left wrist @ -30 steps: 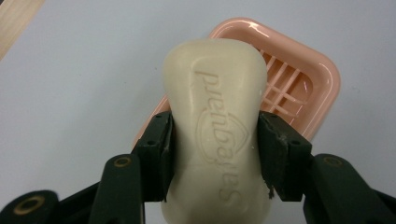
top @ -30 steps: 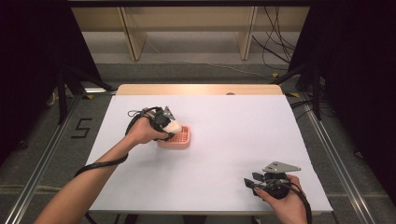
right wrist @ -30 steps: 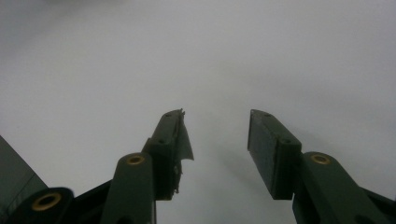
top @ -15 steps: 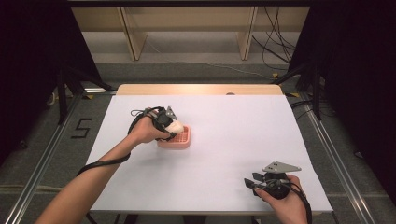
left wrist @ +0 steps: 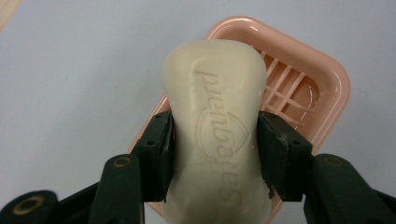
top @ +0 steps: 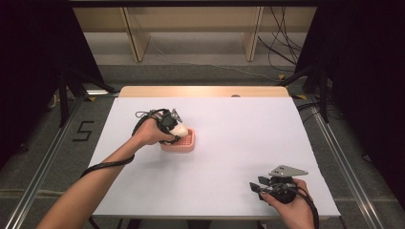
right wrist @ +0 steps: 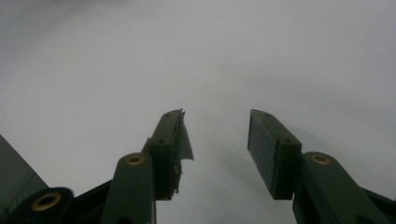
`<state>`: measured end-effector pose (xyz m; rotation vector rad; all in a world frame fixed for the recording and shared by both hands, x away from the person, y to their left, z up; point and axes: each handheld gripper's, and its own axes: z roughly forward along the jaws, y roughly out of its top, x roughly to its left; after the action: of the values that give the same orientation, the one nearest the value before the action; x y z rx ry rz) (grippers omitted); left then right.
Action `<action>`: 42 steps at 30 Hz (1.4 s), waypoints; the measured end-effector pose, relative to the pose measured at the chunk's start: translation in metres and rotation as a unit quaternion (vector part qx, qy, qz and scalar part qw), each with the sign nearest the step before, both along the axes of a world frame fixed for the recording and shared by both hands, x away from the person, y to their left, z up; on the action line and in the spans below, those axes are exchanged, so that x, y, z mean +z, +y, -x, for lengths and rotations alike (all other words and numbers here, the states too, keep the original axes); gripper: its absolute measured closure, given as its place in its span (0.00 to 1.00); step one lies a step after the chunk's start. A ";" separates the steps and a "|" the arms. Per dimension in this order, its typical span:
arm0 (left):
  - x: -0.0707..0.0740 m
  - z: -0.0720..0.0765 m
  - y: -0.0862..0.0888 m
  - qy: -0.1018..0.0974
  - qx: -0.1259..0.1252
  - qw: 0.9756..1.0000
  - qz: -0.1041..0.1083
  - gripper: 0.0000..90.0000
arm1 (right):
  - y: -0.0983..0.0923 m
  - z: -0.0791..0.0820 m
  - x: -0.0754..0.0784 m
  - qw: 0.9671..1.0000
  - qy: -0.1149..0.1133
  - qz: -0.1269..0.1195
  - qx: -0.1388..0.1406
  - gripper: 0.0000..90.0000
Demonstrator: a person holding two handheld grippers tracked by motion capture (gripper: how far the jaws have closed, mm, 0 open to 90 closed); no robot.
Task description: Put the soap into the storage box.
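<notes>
Two grippers in play. Left gripper [left wrist: 215, 154] clamped tight on cream soap bar [left wrist: 215, 126], jaws pressing both long sides, bar pointing toward upper middle of left gripper view. Pink soap dish [left wrist: 322, 88] directly beneath bar, slatted floor showing at upper right. High view: soap [top: 180, 129] over dish [top: 184, 143], left of centre on white tabletop [top: 239, 143]. Right gripper [right wrist: 217, 140] at lower right of high view, jaws parted, nothing between them, bare tabletop below.

I see a white table [top: 229, 143]; at its twelve o'clock edge a wooden strip [top: 205, 91], cables [top: 282, 52] at one o'clock.
</notes>
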<state>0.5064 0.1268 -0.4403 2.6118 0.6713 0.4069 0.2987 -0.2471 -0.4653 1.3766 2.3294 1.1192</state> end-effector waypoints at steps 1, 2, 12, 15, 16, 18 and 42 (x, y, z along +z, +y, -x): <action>0.000 0.000 0.000 0.002 0.001 1.000 -0.001 0.54 | 0.000 -0.001 -0.001 1.000 -0.011 -0.002 0.008 0.62; 0.000 0.000 0.000 0.002 0.001 1.000 0.001 0.54 | 0.000 -0.001 0.000 1.000 -0.009 -0.002 0.005 0.62; 0.008 0.001 -0.002 -0.001 -0.003 1.000 0.007 0.54 | -0.003 -0.003 -0.001 1.000 -0.020 0.010 0.016 0.62; 0.011 0.004 -0.002 -0.005 -0.006 1.000 0.009 0.54 | -0.002 -0.001 0.000 1.000 -0.005 0.008 0.006 0.62; 0.012 0.005 -0.002 -0.005 -0.008 1.000 0.010 0.54 | -0.001 -0.001 0.000 1.000 -0.005 0.008 0.006 0.62; 0.014 0.007 -0.001 -0.009 -0.008 1.000 0.011 0.54 | -0.001 -0.001 0.000 1.000 -0.005 0.008 0.006 0.62; 0.010 0.097 0.070 -0.010 0.099 0.984 0.148 0.41 | 0.000 0.000 0.001 1.000 -0.006 0.012 0.005 0.62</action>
<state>0.4099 0.1968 -0.4305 2.2679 0.9150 0.3605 0.2990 -0.2474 -0.4642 1.3470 2.3373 1.0946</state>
